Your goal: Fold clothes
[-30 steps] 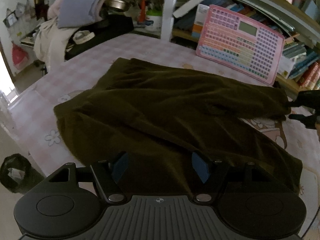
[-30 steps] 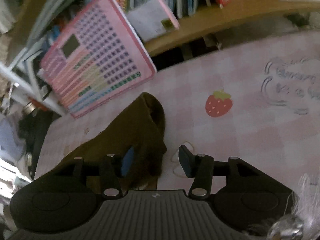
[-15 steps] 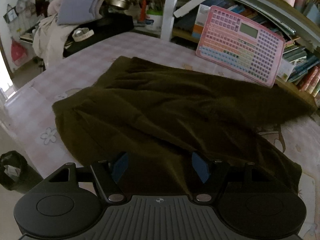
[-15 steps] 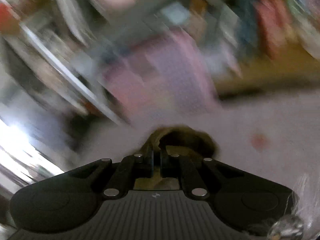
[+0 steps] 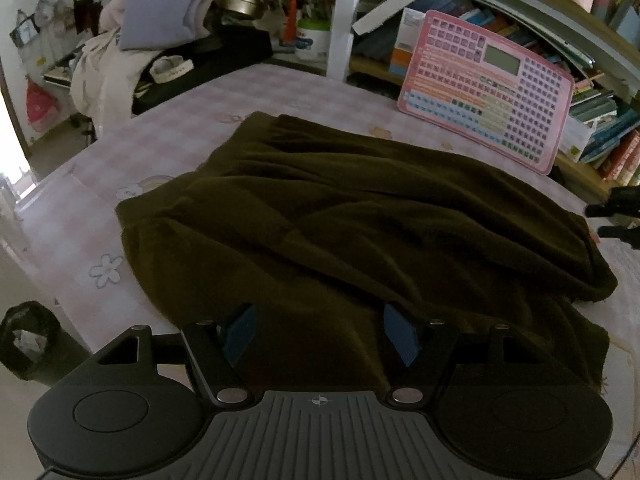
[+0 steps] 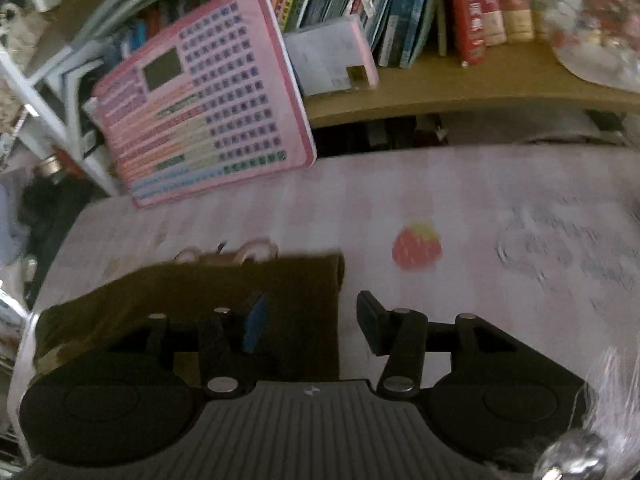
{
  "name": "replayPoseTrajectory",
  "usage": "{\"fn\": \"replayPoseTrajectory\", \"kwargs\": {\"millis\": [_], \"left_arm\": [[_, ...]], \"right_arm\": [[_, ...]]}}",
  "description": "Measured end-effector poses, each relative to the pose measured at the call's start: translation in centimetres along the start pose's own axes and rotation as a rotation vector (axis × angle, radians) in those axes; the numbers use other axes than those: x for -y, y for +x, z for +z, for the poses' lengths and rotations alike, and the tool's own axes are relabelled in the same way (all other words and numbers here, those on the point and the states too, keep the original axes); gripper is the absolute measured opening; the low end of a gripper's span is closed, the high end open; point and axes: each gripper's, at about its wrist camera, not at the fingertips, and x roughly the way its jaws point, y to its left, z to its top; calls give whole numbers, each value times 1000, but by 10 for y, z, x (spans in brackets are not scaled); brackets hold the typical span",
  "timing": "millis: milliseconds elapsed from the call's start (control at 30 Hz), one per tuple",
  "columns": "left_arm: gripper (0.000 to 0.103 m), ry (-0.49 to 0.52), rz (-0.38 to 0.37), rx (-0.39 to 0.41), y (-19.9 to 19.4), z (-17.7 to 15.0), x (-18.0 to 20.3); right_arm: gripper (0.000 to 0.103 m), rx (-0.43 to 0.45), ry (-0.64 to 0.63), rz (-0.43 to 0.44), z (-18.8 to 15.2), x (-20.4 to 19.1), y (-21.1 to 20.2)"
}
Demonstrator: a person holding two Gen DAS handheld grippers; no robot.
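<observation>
The left gripper (image 5: 318,336) hovers with jaws wide over the near hem of the garment (image 5: 360,232), pads not pressing it. This dark fleece-like cloth lies rumpled across the middle of the bed (image 5: 192,128), one layer lapped over another; it looks soft, limp and light (likely to sag and drag unless held at two points), so hems and corners are the places to pinch. Farther off, the right gripper (image 6: 310,318) is opening over the cloth's right end, gripping nothing.
</observation>
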Motion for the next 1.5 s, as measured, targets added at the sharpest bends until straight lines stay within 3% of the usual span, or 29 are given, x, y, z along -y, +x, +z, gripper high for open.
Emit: {"fn": "replayPoseTrajectory", "kwargs": {"millis": [33,100,133,167,233,333,400,467,567,767,967,1000,1067,1233,1367,1400,1467,1500], "left_arm": [[72,-3,4,3,-1,0,-1],[72,-17,19,7,-4,-1,-5],[72,-25,28,9,-6,-2,-7],[72,-36,40,11,-7,-2,-10],[72,-56,60,5,-7,-2,-17],[72,-76,69,-14,-4,-3,-20],[72,-62,57,-13,-2,-1,-16],[72,-37,43,-9,-1,-1,-11],[72,-26,30,-13,1,-1,-7],[72,-21,4,-32,10,0,0],[72,28,-22,-32,12,2,11],[72,29,-23,-31,12,2,11],[72,26,-21,-30,11,2,12],[72,15,-16,-30,11,1,12],[72,7,-12,-28,9,1,11],[72,4,-9,-24,8,1,10],[72,-13,1,-25,8,0,6],[72,-22,6,-26,8,-1,4]], "right_arm": [[47,-19,0,-12,5,0,10],[35,-69,16,-34,13,1,30],[7,-94,30,-27,15,2,38],[4,-95,38,-12,18,2,42],[4,30,49,9,27,-1,31],[5,216,74,60,40,-5,17],[13,179,3,-12,47,-15,27],[31,139,-52,-69,50,-18,34],[34,150,-49,-42,42,-7,17],[34,30,-94,-31,-9,16,-12],[34,45,28,64,-42,37,-24],[33,52,35,80,-43,36,-24],[13,65,45,133,-40,32,-24],[11,97,77,287,-21,13,-24],[13,33,76,316,-11,-2,-7],[15,22,76,294,-10,-3,-5],[42,47,73,257,-10,-1,-9],[46,65,74,250,-10,3,-13]]}}
